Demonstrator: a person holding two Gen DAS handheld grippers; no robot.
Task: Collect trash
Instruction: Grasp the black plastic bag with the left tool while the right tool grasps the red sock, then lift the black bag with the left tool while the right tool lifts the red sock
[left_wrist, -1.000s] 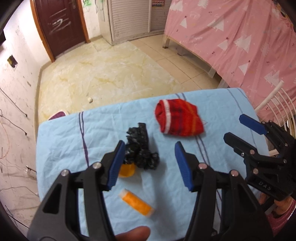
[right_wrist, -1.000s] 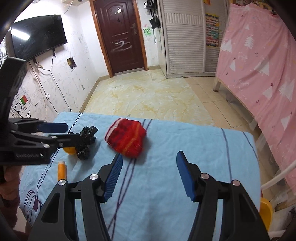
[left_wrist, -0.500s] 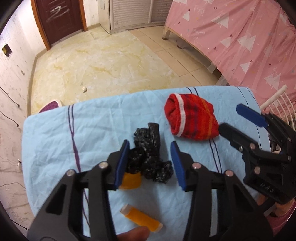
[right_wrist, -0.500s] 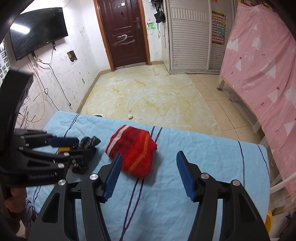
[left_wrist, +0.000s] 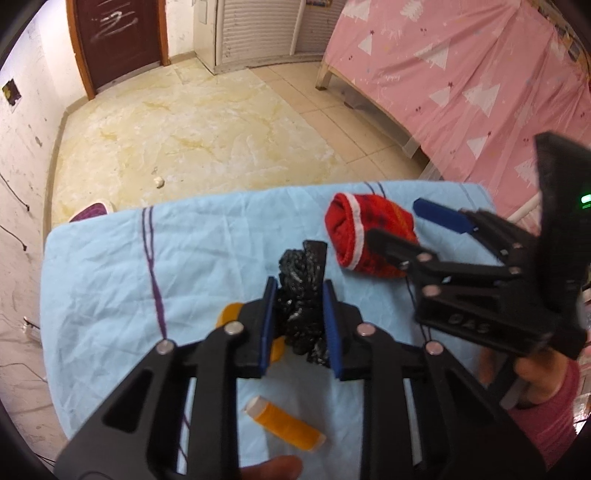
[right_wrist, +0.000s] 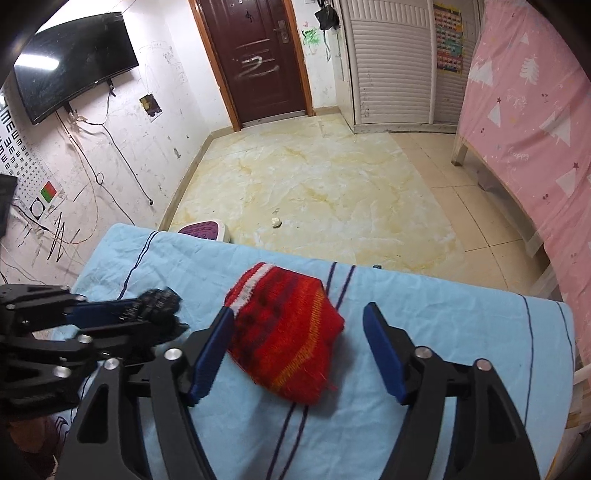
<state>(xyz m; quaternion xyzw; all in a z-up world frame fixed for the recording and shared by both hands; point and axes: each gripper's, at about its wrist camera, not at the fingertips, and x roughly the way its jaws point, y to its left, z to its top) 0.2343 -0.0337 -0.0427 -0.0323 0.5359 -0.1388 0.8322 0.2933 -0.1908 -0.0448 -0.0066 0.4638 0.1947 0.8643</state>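
Left gripper (left_wrist: 300, 320) has its blue pads on either side of the crumpled black plastic bag (left_wrist: 302, 291), jaws narrowed right onto it, looks clamped on the bag or just about. Bag sits mid-desk on the light blue sheet (left_wrist: 110, 266), and the pads take its bunched lower part, likely because that is the thickest bit to bite. Tucked under the bag's left edge is an orange cap-like piece (left_wrist: 231, 314), partly hidden, can't tell exactly what it is. Nearer the camera lies an orange thread spool (left_wrist: 284, 424), on its side, apart from the bag, untouched. Further right, the red striped knit hat (left_wrist: 365, 236) lies flat on the sheet, just beside the bag but not touching as far as I can tell.

Right gripper (right_wrist: 298, 350) is spread wide, holding nothing, pads either side of the knit hat (right_wrist: 284, 336) with gaps both sides; seems lined up to take the hat next, jaws wide because the hat is bulky. Judgement: bag is probably the trash sack, so it gets picked first; hat and spool are loose items to collect. On the floor beyond the desk is a small white crumpled scrap (right_wrist: 276, 222).
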